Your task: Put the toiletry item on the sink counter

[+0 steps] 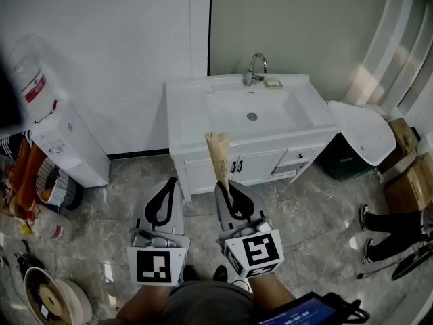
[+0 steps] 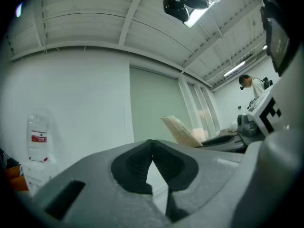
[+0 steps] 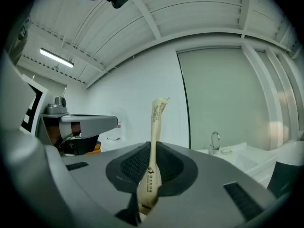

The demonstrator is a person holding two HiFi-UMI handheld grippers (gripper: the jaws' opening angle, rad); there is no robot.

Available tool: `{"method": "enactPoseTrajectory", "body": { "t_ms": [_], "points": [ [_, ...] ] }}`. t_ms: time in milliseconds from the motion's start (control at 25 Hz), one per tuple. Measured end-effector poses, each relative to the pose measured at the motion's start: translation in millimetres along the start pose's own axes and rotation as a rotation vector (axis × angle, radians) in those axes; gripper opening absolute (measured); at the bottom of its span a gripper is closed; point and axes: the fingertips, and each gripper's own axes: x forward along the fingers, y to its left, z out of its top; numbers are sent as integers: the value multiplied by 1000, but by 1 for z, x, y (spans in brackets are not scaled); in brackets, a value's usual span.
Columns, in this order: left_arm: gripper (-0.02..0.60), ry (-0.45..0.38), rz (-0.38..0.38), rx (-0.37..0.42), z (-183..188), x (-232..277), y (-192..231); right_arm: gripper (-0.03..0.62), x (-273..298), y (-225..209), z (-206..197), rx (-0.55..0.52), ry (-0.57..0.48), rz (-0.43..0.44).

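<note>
Right gripper fingers tight on packet

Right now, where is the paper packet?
Head view: the paper packet is pinched in the right tool, short of the sink counter.

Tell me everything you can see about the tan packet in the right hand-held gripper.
The tan packet is a long, narrow sachet that looks like kraft paper, with small dark print along it and a flared, crimped top end. The right hand-held gripper pinches it near its lower end, so it stands nearly upright with a slight lean. It is held in the air, short of the white sink counter, and touches only the jaws.
</note>
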Motion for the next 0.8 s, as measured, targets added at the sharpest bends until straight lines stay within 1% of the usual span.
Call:
{"method": "enactPoseTrajectory", "body": {
  "t_ms": [120, 200, 360, 440, 560, 640, 800],
  "points": [
    [14, -17, -1, 9, 2, 3, -10, 41, -5, -8, 1, -6, -15, 3],
    [14, -14, 1, 11, 2, 4, -16, 41, -9, -14, 0, -1, -15, 4],
    [14, -5, 13, 12, 1, 8, -28, 41, -17, -28, 0, 45, -29, 16],
    [14, -1, 20, 17, 0, 12, -36, 41, -21, -37, -3, 60, 1, 17],
    [14, 13, 34, 20, -3, 15, -47, 41, -27, -51, -9, 70, 14, 22],
    [14, 24, 39, 19, -7, 16, -53, 41, -31, -58, -17, 77, 46, 25],
    [14, 42, 52, 14, -12, 22, -54, 41, -29, -68, -24, 87, 67, 25]
  ]
}}
